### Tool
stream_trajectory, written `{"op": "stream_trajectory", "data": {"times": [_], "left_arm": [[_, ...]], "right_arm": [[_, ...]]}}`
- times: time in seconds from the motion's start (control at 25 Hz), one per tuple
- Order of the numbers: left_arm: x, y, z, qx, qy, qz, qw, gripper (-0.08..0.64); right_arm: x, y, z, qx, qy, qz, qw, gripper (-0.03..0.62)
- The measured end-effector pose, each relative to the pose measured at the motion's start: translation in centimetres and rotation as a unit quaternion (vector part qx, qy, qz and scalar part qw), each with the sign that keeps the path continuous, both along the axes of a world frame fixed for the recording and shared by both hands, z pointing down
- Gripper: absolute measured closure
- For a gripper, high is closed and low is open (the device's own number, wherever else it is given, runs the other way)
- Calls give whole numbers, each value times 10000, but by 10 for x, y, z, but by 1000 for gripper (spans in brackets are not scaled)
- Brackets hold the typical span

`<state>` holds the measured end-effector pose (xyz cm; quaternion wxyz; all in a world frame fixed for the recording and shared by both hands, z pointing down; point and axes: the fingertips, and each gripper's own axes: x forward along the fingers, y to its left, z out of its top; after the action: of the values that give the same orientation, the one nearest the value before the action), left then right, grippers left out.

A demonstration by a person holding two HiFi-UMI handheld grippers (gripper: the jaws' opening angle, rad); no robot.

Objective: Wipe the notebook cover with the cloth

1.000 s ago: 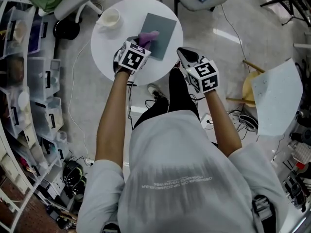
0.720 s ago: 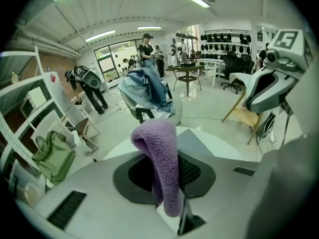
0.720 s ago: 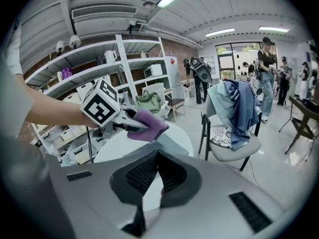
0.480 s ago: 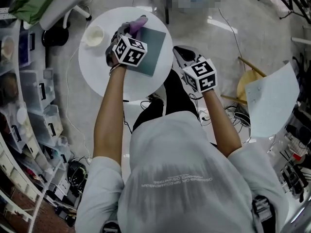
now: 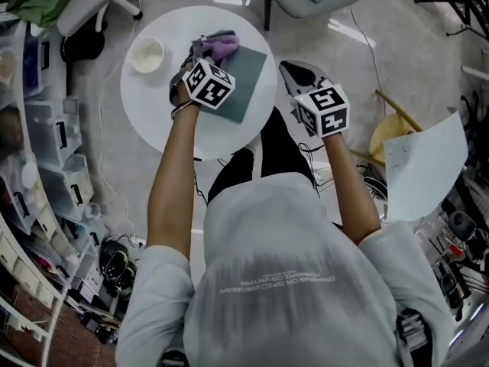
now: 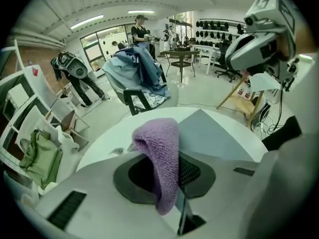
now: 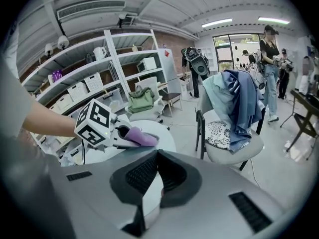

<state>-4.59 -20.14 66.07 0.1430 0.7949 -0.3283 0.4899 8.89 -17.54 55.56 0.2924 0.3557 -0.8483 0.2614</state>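
Item: the left tool [image 5: 202, 54], upper centre of the head view, its jaws pinched on a folded lilac cloth [image 5: 222, 46] that droops between them and out past the tips. Item: the grey notebook [image 5: 248, 79], lying flat and closed on the right half of the round white desk [image 5: 157, 109], with the cloth at its upper-left corner and partly over the edge there. Item: the right tool [image 5: 292, 70], jaws pressed together on nothing, held off the desk's right rim and not touching the notebook. Item: a white cup [image 5: 147, 54] at the desk's left, apart from the work. Step in hand, as judged: the wiping stroke, at one corner of the cover. Next you likely need to draw the cloth toward the lower right with steady downward pressure; the unheld notebook may slide.
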Motion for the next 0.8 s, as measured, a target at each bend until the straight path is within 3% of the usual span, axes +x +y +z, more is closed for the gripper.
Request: {"op": "stream_trajectory", "data": {"times": [0.16,0.32,0.8], "left_arm": [[-4,20,4,-37,-128,244,9996,485],[-17,45,3,-191,16,138,9997,485],[-49,140,8,-350,-223,194,9990,485]], "right_arm": [[-14,3,-6,111,-86,3,9999,591],[-27,17,-15,201,-117,-16,9997,591],[-46,88,-29,349,-138,-60,9993,591]]}}
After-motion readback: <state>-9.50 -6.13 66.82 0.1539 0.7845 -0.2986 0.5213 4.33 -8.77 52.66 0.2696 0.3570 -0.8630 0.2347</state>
